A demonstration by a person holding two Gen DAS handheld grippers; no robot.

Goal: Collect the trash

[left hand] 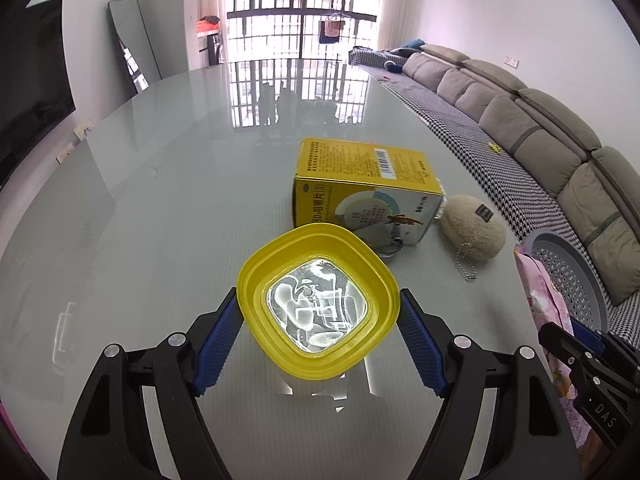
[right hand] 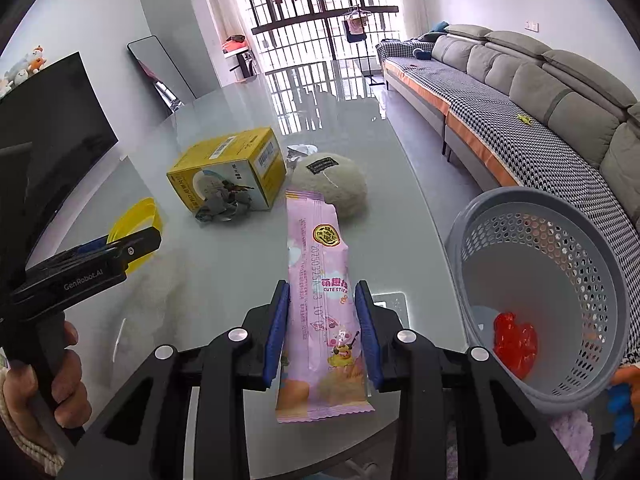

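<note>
My left gripper (left hand: 319,308) is shut on a yellow plastic cup (left hand: 318,304) with a clear bottom, held above the glass table (left hand: 160,208); the cup also shows in the right wrist view (right hand: 138,220). My right gripper (right hand: 322,312) is shut on a pink snack wrapper (right hand: 320,280), held above the table beside the grey perforated basket (right hand: 560,240). The basket holds a red crumpled piece (right hand: 514,344). A yellow box (left hand: 360,184) lies on the table, with a crumpled grey scrap (right hand: 224,208) in front of it.
A cream plush ball (left hand: 472,228) with a keychain lies right of the box. A crumpled silver wrapper (right hand: 300,152) lies behind it. A grey sofa (right hand: 520,80) runs along the right, a dark TV (right hand: 48,128) on the left.
</note>
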